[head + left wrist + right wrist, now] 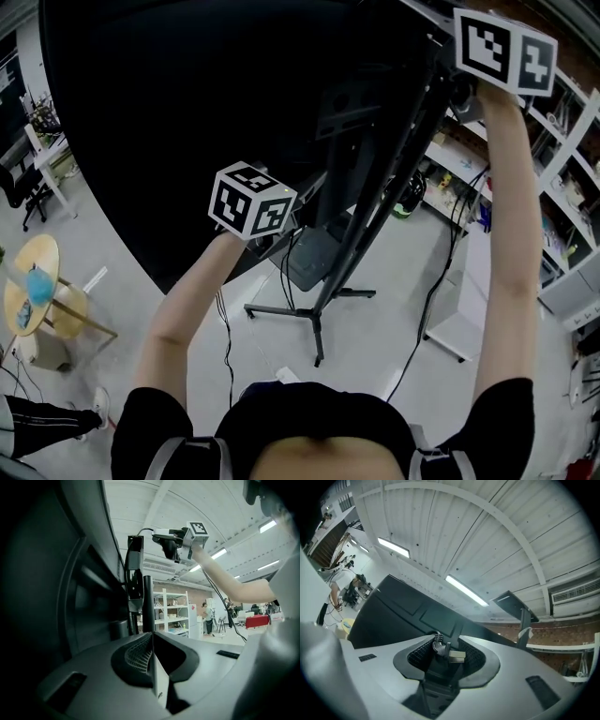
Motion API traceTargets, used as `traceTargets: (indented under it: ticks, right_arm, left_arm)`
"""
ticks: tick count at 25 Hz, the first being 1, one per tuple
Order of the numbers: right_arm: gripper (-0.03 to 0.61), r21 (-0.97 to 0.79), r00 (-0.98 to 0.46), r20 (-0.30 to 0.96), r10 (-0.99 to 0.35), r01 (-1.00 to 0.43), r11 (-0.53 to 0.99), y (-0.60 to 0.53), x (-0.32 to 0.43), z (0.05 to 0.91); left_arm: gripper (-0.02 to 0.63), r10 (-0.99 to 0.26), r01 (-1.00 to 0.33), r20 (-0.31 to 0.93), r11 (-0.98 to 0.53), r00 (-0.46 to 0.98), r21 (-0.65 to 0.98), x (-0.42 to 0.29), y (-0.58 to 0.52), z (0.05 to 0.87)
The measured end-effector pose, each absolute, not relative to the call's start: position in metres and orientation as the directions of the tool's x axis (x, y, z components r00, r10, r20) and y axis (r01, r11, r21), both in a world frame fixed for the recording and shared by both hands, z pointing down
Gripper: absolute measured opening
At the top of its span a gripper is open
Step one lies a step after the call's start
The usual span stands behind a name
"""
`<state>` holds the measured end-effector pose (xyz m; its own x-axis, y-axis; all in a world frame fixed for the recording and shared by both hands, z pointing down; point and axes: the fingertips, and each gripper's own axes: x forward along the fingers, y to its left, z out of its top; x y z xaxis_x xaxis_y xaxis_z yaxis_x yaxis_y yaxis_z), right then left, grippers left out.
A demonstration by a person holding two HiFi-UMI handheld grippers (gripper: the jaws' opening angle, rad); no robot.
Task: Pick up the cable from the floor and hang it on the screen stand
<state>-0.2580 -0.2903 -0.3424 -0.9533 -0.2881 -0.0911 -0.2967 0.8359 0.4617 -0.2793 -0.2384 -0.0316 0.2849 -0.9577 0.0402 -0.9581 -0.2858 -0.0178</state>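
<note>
While the fingers [138,654] of the left gripper [153,641] press together, the right gripper [446,649] pinches the cable plug [453,656] crosswise, tip rightward.

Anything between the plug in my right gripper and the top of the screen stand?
Nothing visible. The right gripper is shut on the cable plug; the left gripper view shows only open air between it and the top of the screen stand.

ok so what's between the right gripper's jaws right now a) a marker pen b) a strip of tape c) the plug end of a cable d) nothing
c: the right gripper view shows the right gripper closed on a black angled cable plug, with the plug's metal tip sticking out between the pads.
</note>
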Motion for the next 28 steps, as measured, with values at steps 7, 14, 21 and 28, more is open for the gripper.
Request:
traceTargets:
  ticks: [7,14,21,28]
  right_arm:
    - [0.166,0.387,-0.897,-0.178,-0.404,-0.441,0.810,-0.324,-0.161,-0.353]
    - [0.166,0.323,-0.861,-0.153,-0.484,-0.507,0.799,-0.354,-0.090,-0.294]
    - [0.164,0.255,-0.875,-0.085,-0.477,-0.482,0.838,-0.354,-0.078,-0.209]
    - [0.163,0.225,-0.906,0.015,-0.422,-0.408,0.885,-0.332,-0.101,-0.124]
  left_arm:
    - [0.018,-0.940,-0.939,0.035,-0.342,0.341,-0.028,-0.244,-0.244,-0.029]
    - [0.018,-0.923,-0.923,0.046,-0.383,0.381,-0.042,-0.207,-0.251,-0.007]
    - [0.018,-0.911,-0.912,0.066,-0.409,0.407,-0.026,-0.175,-0.246,0.030]
    - [0.018,-0.901,-0.904,0.088,-0.427,0.425,-0.009,-0.150,-0.228,0.054]
